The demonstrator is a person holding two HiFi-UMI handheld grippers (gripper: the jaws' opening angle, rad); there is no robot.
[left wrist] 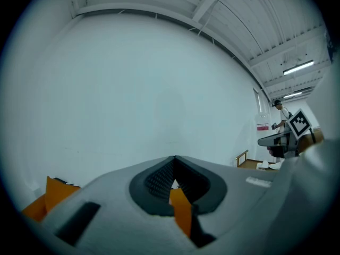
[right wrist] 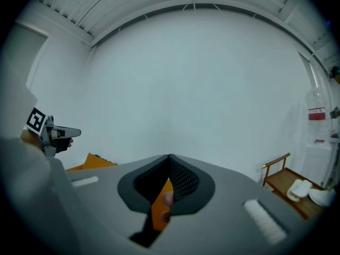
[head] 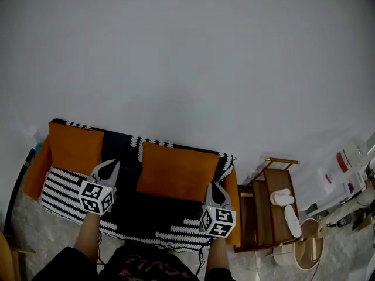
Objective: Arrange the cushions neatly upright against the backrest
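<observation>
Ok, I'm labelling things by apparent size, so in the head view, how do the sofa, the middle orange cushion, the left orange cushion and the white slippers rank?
1. sofa
2. middle orange cushion
3. left orange cushion: looks somewhat smaller, though its angle to the camera may account for that
4. white slippers

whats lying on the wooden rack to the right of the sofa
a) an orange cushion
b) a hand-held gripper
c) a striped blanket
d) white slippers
d: a pair of white slippers lies on the wooden rack, as the head view shows.
</observation>
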